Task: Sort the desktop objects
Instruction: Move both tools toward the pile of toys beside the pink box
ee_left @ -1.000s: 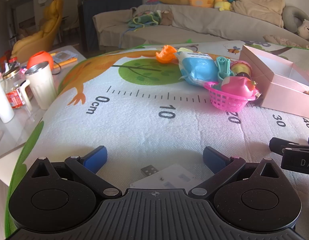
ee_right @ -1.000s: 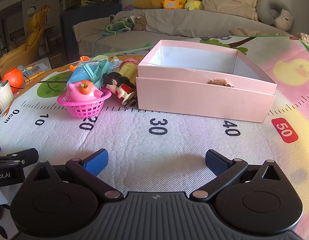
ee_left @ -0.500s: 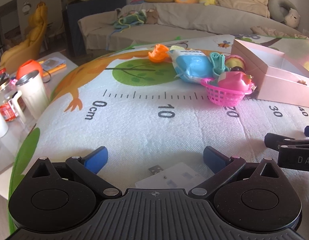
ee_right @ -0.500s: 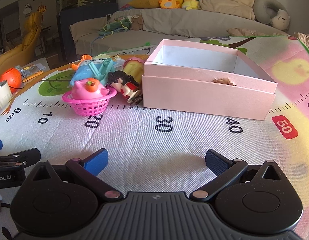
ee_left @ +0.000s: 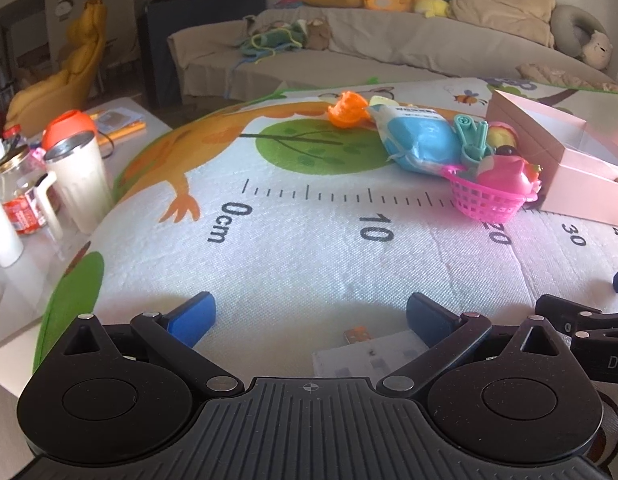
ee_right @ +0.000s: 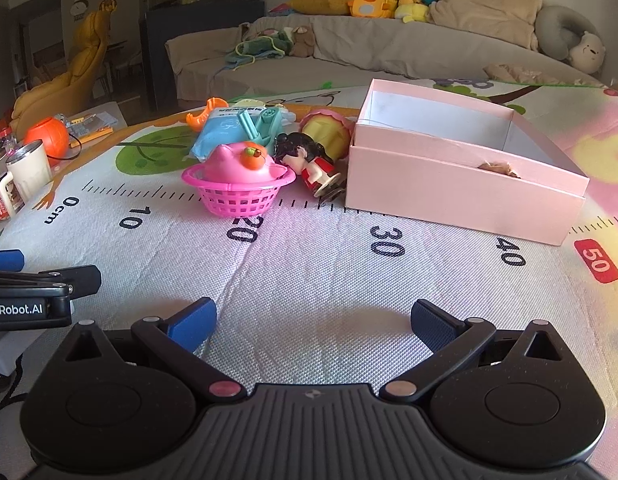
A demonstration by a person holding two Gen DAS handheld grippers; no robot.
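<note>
A pink open box (ee_right: pixel 465 184) stands on the play mat, also in the left wrist view (ee_left: pixel 565 160). Left of it lie a pink basket (ee_right: pixel 239 196) holding a pink toy (ee_right: pixel 241 162), a doll (ee_right: pixel 313 160), a blue tissue pack (ee_right: pixel 225 130), a teal toy (ee_right: pixel 265 124), a yellow toy (ee_right: pixel 329 130) and an orange toy (ee_right: pixel 203 114). The basket (ee_left: pixel 485 200) and the pack (ee_left: pixel 419 142) show in the left wrist view too. My left gripper (ee_left: pixel 311 314) is open and empty over the mat. My right gripper (ee_right: pixel 313 318) is open and empty, well short of the box.
A white block with a USB plug (ee_left: pixel 369 354) lies under my left gripper. A side table at left holds a white cup (ee_left: pixel 79 184), jars and an orange ball (ee_right: pixel 49 136). A sofa with plush toys (ee_right: pixel 373 0) stands behind the mat.
Both grippers have moved forward a little toward the toys and the box. Their jaws stay open. Nothing on the mat has moved.
</note>
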